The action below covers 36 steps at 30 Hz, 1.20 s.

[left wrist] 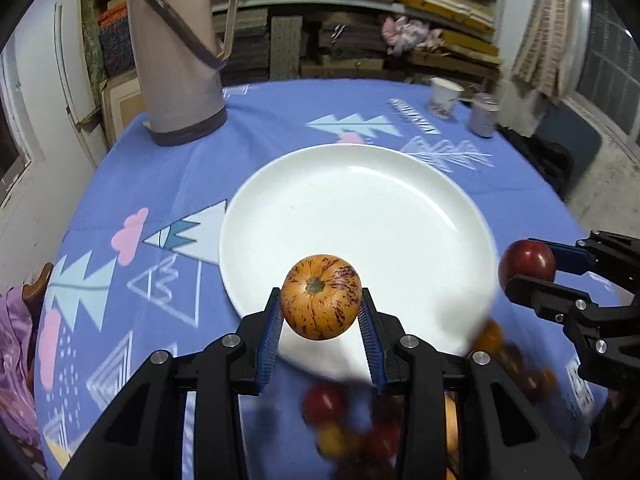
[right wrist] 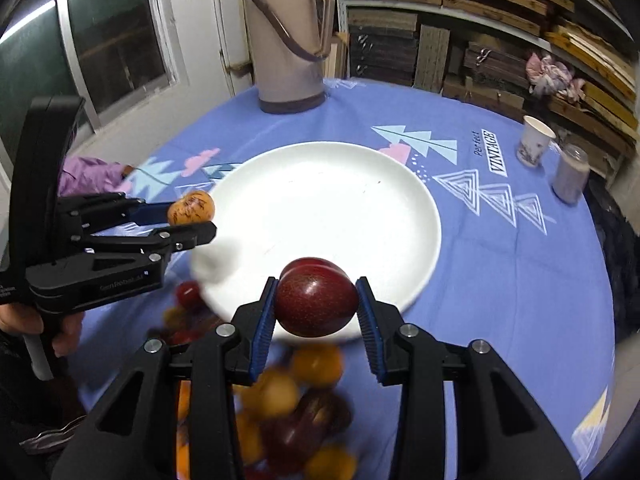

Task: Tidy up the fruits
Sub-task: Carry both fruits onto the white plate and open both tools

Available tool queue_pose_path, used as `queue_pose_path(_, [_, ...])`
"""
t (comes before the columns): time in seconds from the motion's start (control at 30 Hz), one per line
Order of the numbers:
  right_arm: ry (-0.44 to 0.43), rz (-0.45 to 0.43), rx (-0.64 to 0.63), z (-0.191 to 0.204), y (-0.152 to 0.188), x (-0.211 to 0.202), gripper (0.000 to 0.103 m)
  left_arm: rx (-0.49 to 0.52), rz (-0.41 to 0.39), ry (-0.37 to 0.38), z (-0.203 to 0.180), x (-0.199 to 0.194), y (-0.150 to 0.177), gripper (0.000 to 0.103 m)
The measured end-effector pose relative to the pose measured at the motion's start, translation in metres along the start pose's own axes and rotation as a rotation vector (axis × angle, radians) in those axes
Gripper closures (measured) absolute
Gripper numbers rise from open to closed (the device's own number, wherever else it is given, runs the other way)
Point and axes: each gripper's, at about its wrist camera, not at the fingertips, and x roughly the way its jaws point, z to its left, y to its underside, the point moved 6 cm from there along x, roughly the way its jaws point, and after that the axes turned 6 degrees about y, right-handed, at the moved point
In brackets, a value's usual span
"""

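At the far left of the counter [left wrist: 248, 140], under its blue patterned cloth, a tall beige thermos jug [left wrist: 176, 52] stands upright near the back edge, well apart from everything else. The left tool [left wrist: 320, 312] is clamped on an orange, red-speckled fruit [left wrist: 320, 302], its blue-padded fingers [left wrist: 270, 332] pressed against both sides; the fruit hangs in the air over the near rim of the white plate [left wrist: 360, 208], stem end facing the camera. In the right wrist view the same speckled fruit [right wrist: 191, 208] shows at the plate's left edge, pinched in the left tool [right wrist: 192, 220]. The plate [right wrist: 328, 200] sits in the middle of the counter [right wrist: 500, 280], and its surface carries no fruit. Below it, at the near edge, lies a blurred heap of loose fruits [right wrist: 296, 400], red and yellow-orange, touching one another; the blur hides how many there are. To the right, the right tool [right wrist: 316, 304] is closed on a dark red fruit [right wrist: 316, 304], which is held above the plate's near rim; from the left wrist camera that red fruit [left wrist: 527, 262] appears just beyond the plate's right edge, gripped by the right tool [left wrist: 528, 276]. Farther right, toward the back, a paper cup [right wrist: 535, 142] stands upright with a small can [right wrist: 571, 174] just beside it.
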Motion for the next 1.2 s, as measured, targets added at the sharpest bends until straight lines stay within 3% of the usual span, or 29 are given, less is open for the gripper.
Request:
queue_pose_path(0.3, [0.034,0.134,-0.009,-0.021,-0.043,0.101,0.065,-0.033,0.124,-0.002,0.033,0.071,-0.030,0.065])
queue_pose_path(0.5, [0.030,0.133,0.001,-0.028,-0.052,0.123,0.062,-0.040,0.130,0.004,0.035,0.083,-0.032,0.062])
queue_pose_path(0.57, [0.032,0.088,-0.006,-0.029,-0.053,0.114,0.053,-0.036,0.115,0.011,0.034,0.079,-0.031,0.044])
queue_pose_path(0.6, [0.042,0.076,-0.010,-0.030,-0.052,0.109,0.042,-0.030,0.106,0.006,0.033,0.077,-0.030,0.034])
queue_pose_path(0.63, [0.065,0.056,-0.015,-0.032,-0.050,0.102,0.035,-0.020,0.094,0.001,0.032,0.073,-0.030,0.030])
queue_pose_path(0.73, [0.087,0.012,-0.004,-0.037,-0.042,0.079,0.027,-0.018,0.069,0.019,0.027,0.059,-0.026,0.023])
queue_pose_path(0.9, [0.145,-0.045,0.035,-0.046,-0.017,0.031,0.011,-0.104,0.008,0.084,0.028,0.020,-0.008,0.016])
queue_pose_path(1.03, [0.143,-0.062,0.107,-0.051,0.016,-0.007,0.007,-0.095,0.000,0.108,0.019,-0.006,0.016,0.016])
queue_pose_path(1.2, [0.184,-0.083,0.213,-0.058,0.058,-0.040,0.005,-0.142,-0.070,0.117,0.011,-0.038,0.054,0.014])
